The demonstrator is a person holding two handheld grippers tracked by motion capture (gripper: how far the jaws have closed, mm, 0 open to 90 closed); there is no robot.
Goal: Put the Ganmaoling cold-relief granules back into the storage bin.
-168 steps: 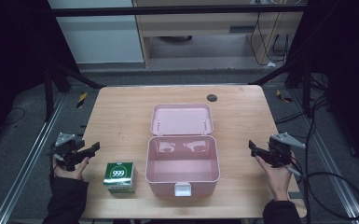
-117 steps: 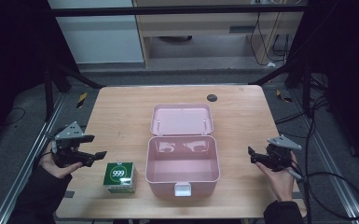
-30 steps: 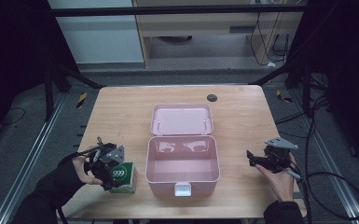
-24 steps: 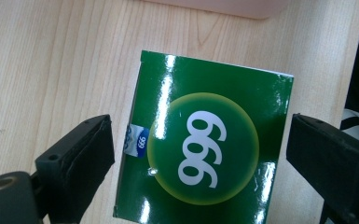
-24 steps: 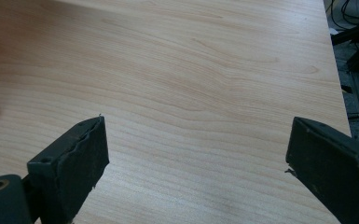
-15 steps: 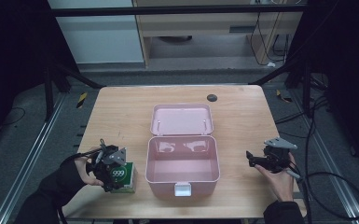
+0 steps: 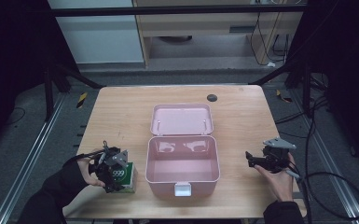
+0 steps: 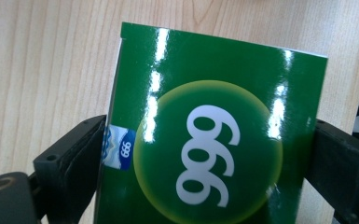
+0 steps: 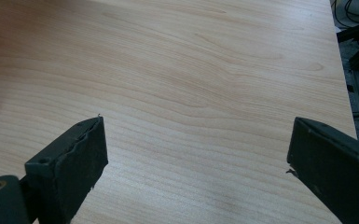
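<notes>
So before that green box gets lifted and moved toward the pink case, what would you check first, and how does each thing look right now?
1. Jaws on both sides of the green box: ok, the left gripper has one jaw at each side of it.
2. Grip firm enough to lift: cannot tell; contact looks close, pressure is not visible.
3. Pink case open: ok, the lid lies back flat.
4. Space inside the case: ok, its bottom looks bare.
5. Right gripper out of the way: ok, it is open over bare table, right of the case.

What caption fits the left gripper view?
Left gripper jaws flank a green box on the table.
</notes>
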